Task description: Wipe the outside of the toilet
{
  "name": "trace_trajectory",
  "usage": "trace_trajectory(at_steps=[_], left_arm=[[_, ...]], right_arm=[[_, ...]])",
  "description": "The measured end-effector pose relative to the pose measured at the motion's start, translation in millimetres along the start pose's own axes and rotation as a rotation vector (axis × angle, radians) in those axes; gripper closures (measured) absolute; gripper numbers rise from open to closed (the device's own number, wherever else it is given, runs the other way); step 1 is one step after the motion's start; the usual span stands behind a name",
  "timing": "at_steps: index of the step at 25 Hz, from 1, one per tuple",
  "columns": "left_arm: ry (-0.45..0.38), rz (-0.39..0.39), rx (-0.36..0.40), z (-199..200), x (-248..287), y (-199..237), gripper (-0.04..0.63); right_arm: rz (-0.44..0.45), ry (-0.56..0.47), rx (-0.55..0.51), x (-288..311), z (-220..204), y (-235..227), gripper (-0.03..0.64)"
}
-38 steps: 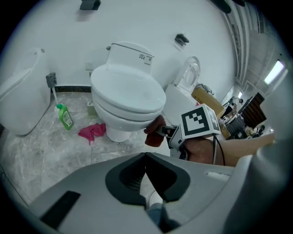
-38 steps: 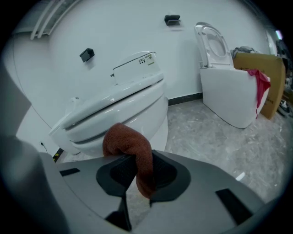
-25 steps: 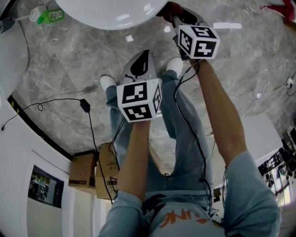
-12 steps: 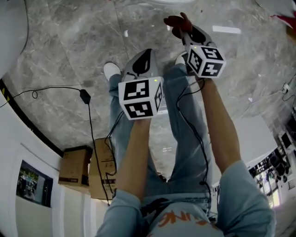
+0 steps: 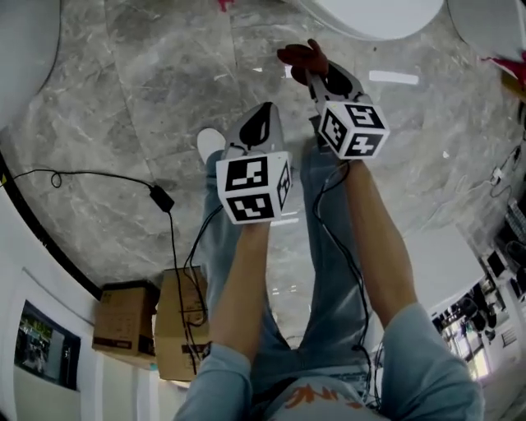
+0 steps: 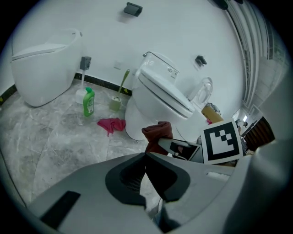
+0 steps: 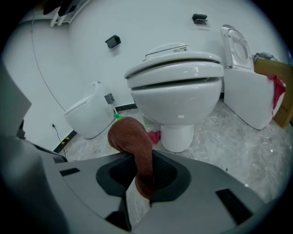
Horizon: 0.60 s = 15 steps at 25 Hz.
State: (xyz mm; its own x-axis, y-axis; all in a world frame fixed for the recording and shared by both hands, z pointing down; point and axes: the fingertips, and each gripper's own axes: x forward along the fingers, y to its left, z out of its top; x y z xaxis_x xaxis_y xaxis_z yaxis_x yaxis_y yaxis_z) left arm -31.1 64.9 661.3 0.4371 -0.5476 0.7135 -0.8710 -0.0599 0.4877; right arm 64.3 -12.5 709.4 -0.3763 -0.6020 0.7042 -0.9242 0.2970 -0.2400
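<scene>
A white toilet [image 7: 176, 82] stands on the marble floor straight ahead in the right gripper view. It is a short way off, and only its bowl [image 5: 370, 15] shows at the top of the head view. My right gripper [image 5: 312, 74] is shut on a brown-red cloth [image 7: 132, 137], which bulges up out of the jaws [image 5: 300, 56]. It is held in the air short of the toilet, apart from it. My left gripper [image 5: 261, 111] hangs lower and to the left, above the person's legs. Its jaws are shut with nothing in them.
A second toilet [image 6: 41, 64] stands at the left and a third [image 7: 247, 96] with its lid up at the right. A green bottle [image 6: 88, 101], a toilet brush [image 6: 116, 98] and a pink rag [image 6: 112, 124] lie near the wall. Cardboard boxes [image 5: 156, 325] and a black cable [image 5: 160, 197] sit behind.
The head view has swung: the toilet bowl went from the top left to the top right. Both grippers kept their hold and stayed roughly in place, the right one slightly lower.
</scene>
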Motion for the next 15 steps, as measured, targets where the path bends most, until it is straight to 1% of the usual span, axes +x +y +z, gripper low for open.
trace_trajectory(at_steps=[4,5,6,9,10,12,13,15], left_arm=[[-0.061,0.014,-0.055,12,2,34,0.6],[-0.072,0.016,-0.06,16,3,41,0.6],[-0.079,0.012,-0.049,20,5,46,0.6],[-0.083,0.009,0.02,26,12,58,0.6],[-0.077,0.02,0.024,24,15,64,0.6],[-0.068,0.033,0.002,25,23,74,0.6],[-0.074,0.022,-0.012,30,27,76,0.6],[-0.104,-0.028,-0.034,44,31,72,0.6]], right_arm=[[-0.006,-0.002,-0.043,26,7,20,0.538],[-0.006,-0.007,-0.046,32,9,23,0.54],[-0.005,-0.015,-0.049,38,12,26,0.54],[0.016,-0.063,-0.051,51,19,33,0.541],[0.025,-0.077,-0.047,55,20,36,0.541],[0.041,-0.097,-0.056,66,25,41,0.541],[0.047,-0.104,-0.066,71,27,43,0.541],[0.056,-0.118,-0.062,81,27,45,0.541]])
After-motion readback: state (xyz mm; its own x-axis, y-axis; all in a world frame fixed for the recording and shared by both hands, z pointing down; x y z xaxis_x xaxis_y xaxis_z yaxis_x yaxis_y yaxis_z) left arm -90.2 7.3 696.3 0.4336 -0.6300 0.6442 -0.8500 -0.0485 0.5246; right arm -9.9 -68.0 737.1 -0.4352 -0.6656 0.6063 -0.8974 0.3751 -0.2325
